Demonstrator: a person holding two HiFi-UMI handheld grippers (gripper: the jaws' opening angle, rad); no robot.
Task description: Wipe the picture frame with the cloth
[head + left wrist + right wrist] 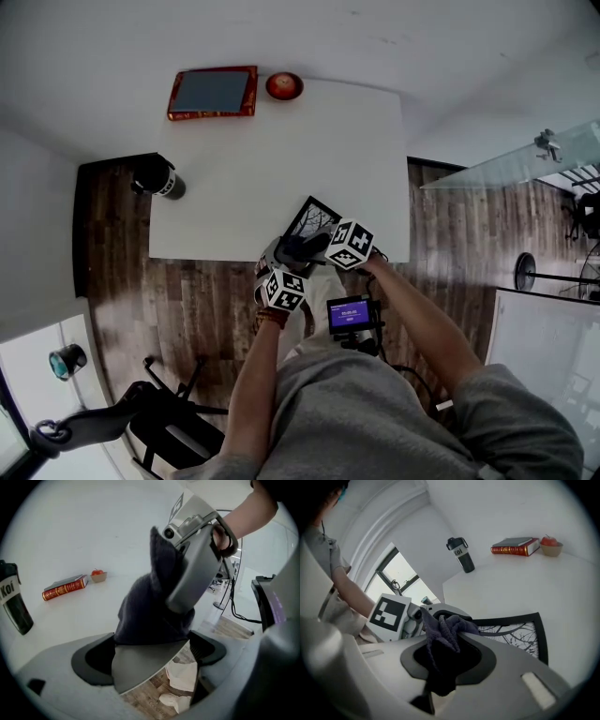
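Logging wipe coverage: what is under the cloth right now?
The picture frame lies under the cloth; its branch print shows beside it. The frame corner beneath the cloth is covered from view.

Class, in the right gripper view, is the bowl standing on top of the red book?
No, the bowl stands on the table beside the red book, not on it.

The cloth (298, 249), left gripper (278, 266) and right gripper (320, 246) hide most of the frame (315, 213) at the desk's (281, 159) near edge. The bottle (14, 601) is cut by the left gripper view's edge.
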